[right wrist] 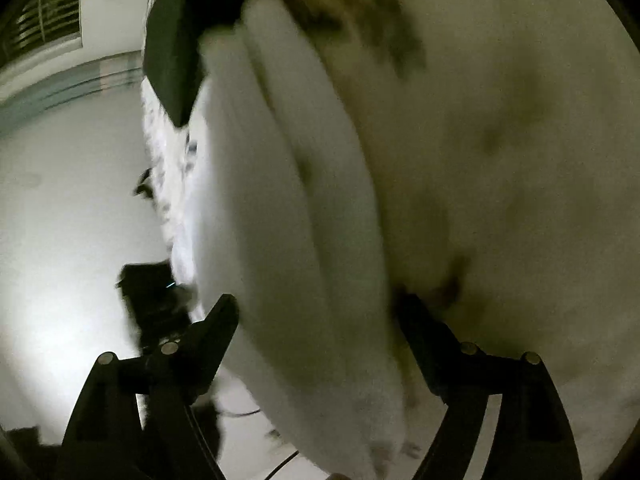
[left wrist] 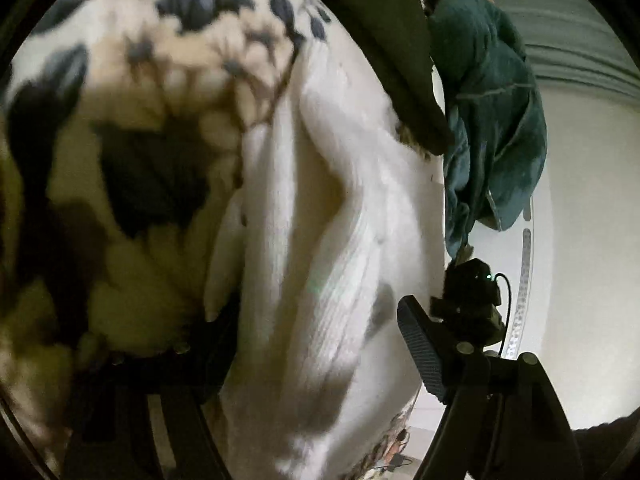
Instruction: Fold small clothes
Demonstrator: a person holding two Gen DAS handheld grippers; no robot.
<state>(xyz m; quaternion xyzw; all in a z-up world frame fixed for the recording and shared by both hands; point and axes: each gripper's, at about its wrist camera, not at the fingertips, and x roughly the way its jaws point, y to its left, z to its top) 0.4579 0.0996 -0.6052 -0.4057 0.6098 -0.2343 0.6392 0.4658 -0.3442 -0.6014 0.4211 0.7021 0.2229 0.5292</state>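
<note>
Both grippers sit spread, nothing pinched. Left gripper (left wrist: 308, 344): right finger pad (left wrist: 420, 354) stands clear of the cloth's edge, left finger mostly buried in shadow under the fabric, so the white ribbed garment (left wrist: 332, 208) lies between the jaws but I see no pad pressing on it. Right gripper (right wrist: 316, 328): same picture, fingers wide apart with the same white piece (right wrist: 288, 240) running up between them, pads not closed on it; frame is motion-blurred, so contact at the right finger can't be ruled out. The garment lies on a floral bedspread (left wrist: 120, 128), its long axis running away from both cameras, roughly in line with each gripper's pointing direction, with lengthwise folds or ridges along it. Far end of it touches or tucks under a dark flat item (left wrist: 380, 48); can't tell which. A teal garment (left wrist: 492, 100) hangs just beyond, off the bed edge, apart from the white one. Key relation: the cloth's near edge is already inside both jaw gaps, left gripper on one side, right on the other, neither clearly nearer. My read: next grab needs each jaw to close across the near edge, not along the ridges, or the layers will slip out.
</note>
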